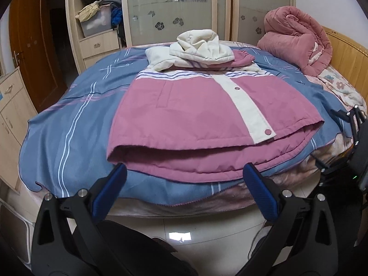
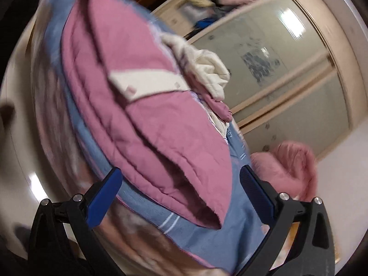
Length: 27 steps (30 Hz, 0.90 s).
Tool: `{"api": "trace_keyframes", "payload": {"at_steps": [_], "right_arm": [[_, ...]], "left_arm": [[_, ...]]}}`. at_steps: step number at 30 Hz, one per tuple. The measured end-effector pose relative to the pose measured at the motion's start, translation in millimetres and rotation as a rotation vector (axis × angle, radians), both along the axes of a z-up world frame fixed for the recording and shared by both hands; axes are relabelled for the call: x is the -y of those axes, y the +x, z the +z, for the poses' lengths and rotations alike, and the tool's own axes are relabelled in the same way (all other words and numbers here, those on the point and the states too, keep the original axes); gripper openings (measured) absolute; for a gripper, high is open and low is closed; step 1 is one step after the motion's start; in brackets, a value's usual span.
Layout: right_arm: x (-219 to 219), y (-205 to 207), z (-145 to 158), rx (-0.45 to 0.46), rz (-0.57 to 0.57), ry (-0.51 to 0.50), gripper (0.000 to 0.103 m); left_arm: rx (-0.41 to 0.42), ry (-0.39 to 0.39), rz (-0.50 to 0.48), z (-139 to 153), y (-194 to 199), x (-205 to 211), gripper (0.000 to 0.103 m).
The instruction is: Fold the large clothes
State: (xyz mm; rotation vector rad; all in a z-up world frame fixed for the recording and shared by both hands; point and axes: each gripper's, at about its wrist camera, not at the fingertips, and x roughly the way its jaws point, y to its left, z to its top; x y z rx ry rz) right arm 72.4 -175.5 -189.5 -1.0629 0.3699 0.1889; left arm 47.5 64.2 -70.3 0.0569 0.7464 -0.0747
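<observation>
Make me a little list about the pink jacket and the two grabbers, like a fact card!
garment: pink jacket with a white snap strip and white hood
jacket state: lying flat, snapped shut, sleeves tucked in
surface: blue striped sheet on the bed
left gripper: open, empty, just short of the hem
right gripper: open, empty, tilted, view blurred
nearby: rolled pink quilt

Bed (image 1: 232,207) with a blue striped sheet and clothing on it

The blue striped sheet (image 1: 76,124) covers most of the bed, its near edge hanging over the side. A pink and cream jacket (image 1: 184,112) lies on the sheet, hem at the near edge, cream hood toward the far edge. A bundled pink quilt (image 1: 296,39) sits at the far right corner.
</observation>
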Motion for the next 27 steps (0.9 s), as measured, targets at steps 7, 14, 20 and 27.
{"api": "trace_keyframes", "payload": {"at_steps": [7, 14, 20, 27], "right_arm": [[4.2, 18.8, -35.2, 0.066, -0.031, -0.11, 0.102], [12.8, 29.1, -57.3, 0.117, -0.047, -0.153, 0.102], [13.7, 41.5, -42.4, 0.205, -0.074, -0.081, 0.102], [-3.4, 68.0, -27.1, 0.225, -0.041, -0.052, 0.102]], "left_arm": [[-0.016, -0.009, 0.024, -7.0, 6.2, -8.6, 0.101], [-0.036, -0.014, 0.03, -11.0, 10.8, -9.2, 0.101], [-0.041, -0.002, 0.017, -12.4, 9.5, -3.8, 0.101], [-0.08, 0.001, -0.026, -22.5, 10.9, 6.5, 0.101]]}}
